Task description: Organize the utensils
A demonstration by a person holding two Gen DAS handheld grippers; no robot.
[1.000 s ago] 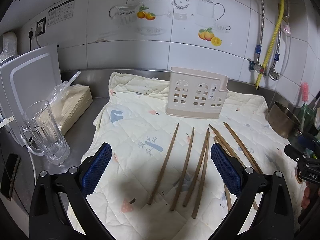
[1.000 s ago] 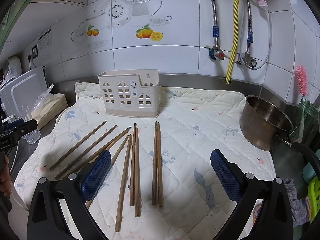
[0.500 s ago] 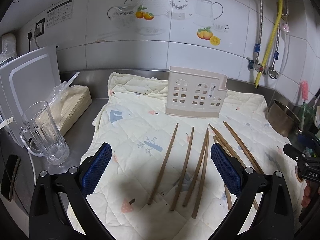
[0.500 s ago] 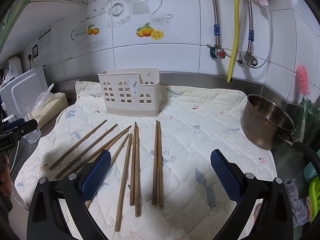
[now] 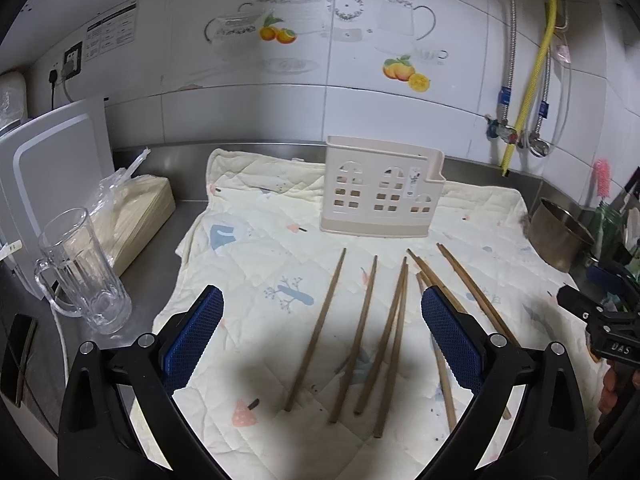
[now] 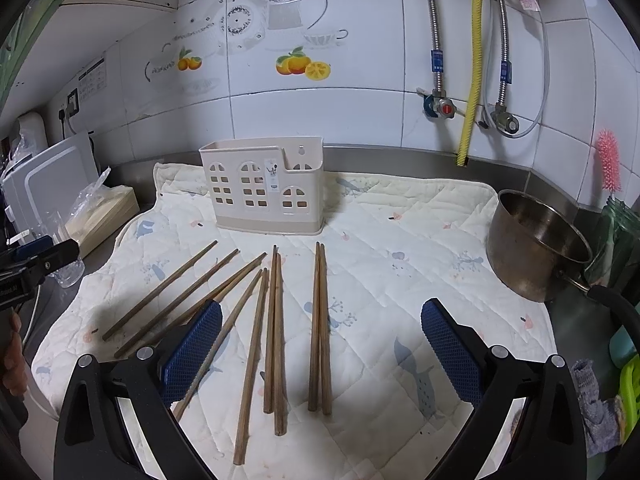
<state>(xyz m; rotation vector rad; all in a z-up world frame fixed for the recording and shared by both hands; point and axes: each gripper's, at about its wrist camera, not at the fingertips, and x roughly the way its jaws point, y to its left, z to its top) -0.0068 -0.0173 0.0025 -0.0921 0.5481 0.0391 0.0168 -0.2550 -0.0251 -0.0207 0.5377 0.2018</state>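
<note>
Grippers hover low over the quilted mat (image 6: 400,240), both spread wide and holding nothing. The left gripper (image 5: 322,334) points toward 12 o'clock, its blue pads (image 5: 194,336) straddling the left part of the chopsticks (image 5: 316,330); in its view the sticks fan from 6 o'clock up toward the holder. The right gripper (image 6: 321,350) also aims at 12 o'clock, released, with a tight pair of chopsticks (image 6: 320,328) lying between its pads (image 6: 450,350), apart from them.

The cream holder (image 6: 264,186) stands upright on the mat at 12 o'clock from the sticks, near the steel backsplash, and nothing shows above its rim. All the chopsticks lie flat on the mat in front of it, not touching it.

In the right view the left gripper shows only as a black tip at 9 o'clock, with a bit of the person's hand (image 6: 14,356) cut off by the frame edge. In the left view the right gripper appears at 3 o'clock, partly cropped. The right pad of the left gripper covers the middle of several sticks, so how they cross there is hard to tell. The steel pot (image 6: 536,240) sits off the mat's edge at 3 o'clock, its handle partly hidden. A glass mug (image 5: 84,272) stands at 9 o'clock on the steel counter (image 5: 156,268).
</note>
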